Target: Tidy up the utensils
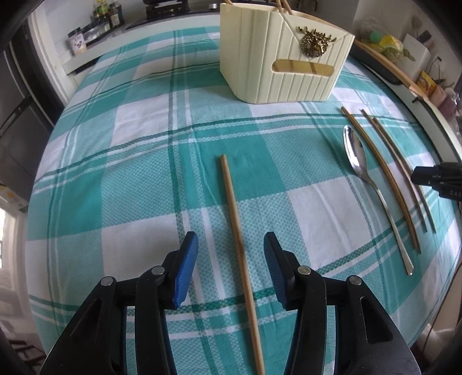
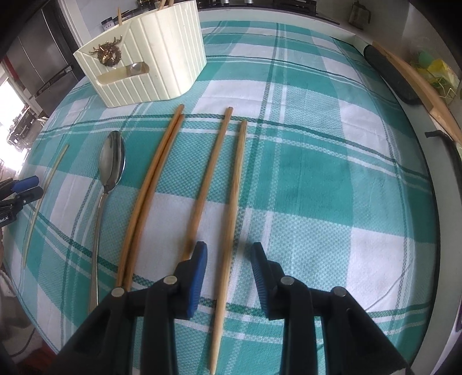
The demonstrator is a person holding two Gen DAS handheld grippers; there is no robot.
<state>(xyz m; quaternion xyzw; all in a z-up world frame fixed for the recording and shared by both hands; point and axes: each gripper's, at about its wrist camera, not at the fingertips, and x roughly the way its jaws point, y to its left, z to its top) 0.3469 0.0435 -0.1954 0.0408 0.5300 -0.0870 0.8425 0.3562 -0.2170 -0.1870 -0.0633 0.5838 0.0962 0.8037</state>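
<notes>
A cream ribbed utensil holder (image 1: 277, 57) (image 2: 144, 60) with a brass deer ornament stands at the far side of the table, with chopsticks sticking out of its top. My left gripper (image 1: 231, 245) is open, its blue pads on either side of a lone chopstick (image 1: 239, 245) lying on the cloth. My right gripper (image 2: 229, 251) is open around the rightmost chopstick (image 2: 231, 207). To its left lie another chopstick (image 2: 210, 173), a touching pair (image 2: 153, 184) and a metal spoon (image 2: 108, 173) (image 1: 369, 181).
The table has a teal and white checked cloth (image 1: 138, 178). A dark pad and a wooden strip (image 2: 404, 75) lie along the right edge. Bottles and jars (image 1: 98, 20) stand on a shelf behind. The right gripper's tip (image 1: 436, 176) shows at the left wrist view's right edge.
</notes>
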